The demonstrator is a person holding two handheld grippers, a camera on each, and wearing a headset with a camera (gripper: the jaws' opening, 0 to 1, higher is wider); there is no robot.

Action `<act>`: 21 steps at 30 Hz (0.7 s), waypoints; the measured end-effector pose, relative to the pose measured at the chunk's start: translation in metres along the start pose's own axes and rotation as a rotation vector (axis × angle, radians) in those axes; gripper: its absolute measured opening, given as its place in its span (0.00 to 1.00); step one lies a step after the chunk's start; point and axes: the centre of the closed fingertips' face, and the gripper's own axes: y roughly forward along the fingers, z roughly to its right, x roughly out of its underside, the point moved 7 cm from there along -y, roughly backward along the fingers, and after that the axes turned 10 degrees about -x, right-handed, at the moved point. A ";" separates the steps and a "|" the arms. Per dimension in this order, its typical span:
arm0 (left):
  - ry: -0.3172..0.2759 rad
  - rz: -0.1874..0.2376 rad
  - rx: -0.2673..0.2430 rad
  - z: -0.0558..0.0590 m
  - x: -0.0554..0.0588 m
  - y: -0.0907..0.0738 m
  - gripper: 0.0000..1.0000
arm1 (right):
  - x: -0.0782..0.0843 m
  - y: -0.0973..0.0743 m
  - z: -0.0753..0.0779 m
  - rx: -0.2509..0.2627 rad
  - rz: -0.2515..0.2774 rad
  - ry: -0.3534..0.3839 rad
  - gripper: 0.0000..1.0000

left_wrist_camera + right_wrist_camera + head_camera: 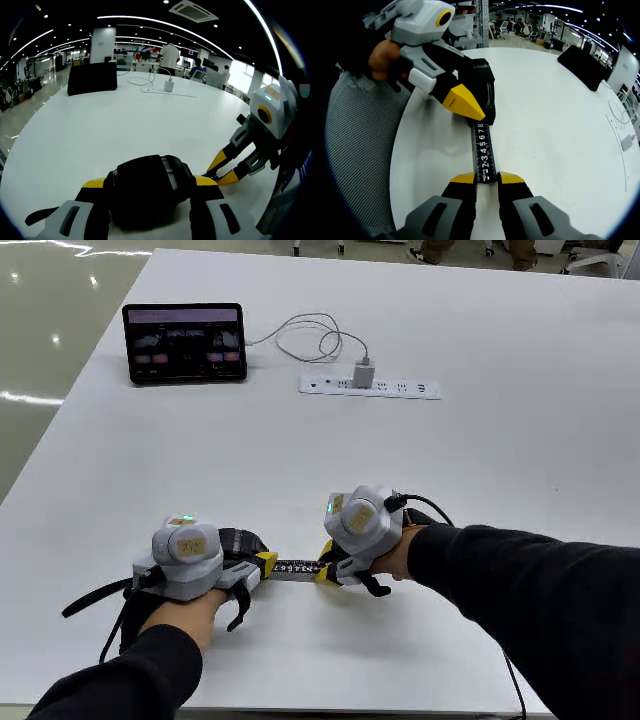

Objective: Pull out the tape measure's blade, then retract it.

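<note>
On the white table we see a dark tablet standing upright near the far left corner, its screen lit. To its right lies a white power strip with 1 charger plugged in, and a white cable loops from the charger to the tablet. Beyond the table we see a glossy floor and, in the left gripper view, people in an open office.

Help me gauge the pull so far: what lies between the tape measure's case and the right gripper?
The pulled-out blade runs from the case to the right gripper over bare table, clearest in the right gripper view.
</note>
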 end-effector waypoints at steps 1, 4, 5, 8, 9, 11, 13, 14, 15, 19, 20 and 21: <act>-0.001 0.000 0.000 0.000 0.000 0.000 0.60 | 0.000 0.000 0.000 -0.001 0.000 0.000 0.12; -0.003 -0.001 0.000 0.000 0.000 0.000 0.60 | -0.001 0.001 0.000 -0.001 0.006 0.010 0.11; -0.004 -0.001 0.000 0.000 0.000 0.000 0.60 | 0.000 0.001 0.001 -0.001 0.007 0.009 0.11; -0.007 -0.001 0.001 -0.001 0.000 0.000 0.60 | -0.001 0.001 0.000 -0.003 0.007 0.009 0.11; -0.007 -0.001 0.002 0.000 0.000 0.000 0.60 | -0.001 0.001 0.000 -0.003 0.007 0.009 0.11; -0.007 0.001 0.003 0.000 0.000 0.000 0.60 | -0.002 0.002 0.000 -0.003 0.007 0.004 0.11; -0.009 0.003 0.005 -0.001 0.000 0.000 0.60 | -0.003 0.002 0.001 -0.002 0.009 0.007 0.12; -0.009 0.003 0.006 -0.001 0.000 0.000 0.60 | -0.003 0.002 0.001 -0.002 0.011 0.012 0.12; -0.004 0.002 0.005 -0.001 0.000 0.000 0.60 | -0.004 0.003 0.001 -0.001 0.011 0.012 0.12; -0.003 0.002 0.004 -0.001 0.000 -0.001 0.60 | -0.006 0.005 0.002 -0.002 0.010 0.003 0.12; -0.003 0.001 0.005 -0.001 0.000 -0.001 0.60 | -0.006 0.005 0.001 -0.002 0.010 0.002 0.12; -0.002 0.001 0.005 -0.001 0.000 -0.001 0.60 | -0.006 0.005 0.001 -0.002 0.010 0.001 0.12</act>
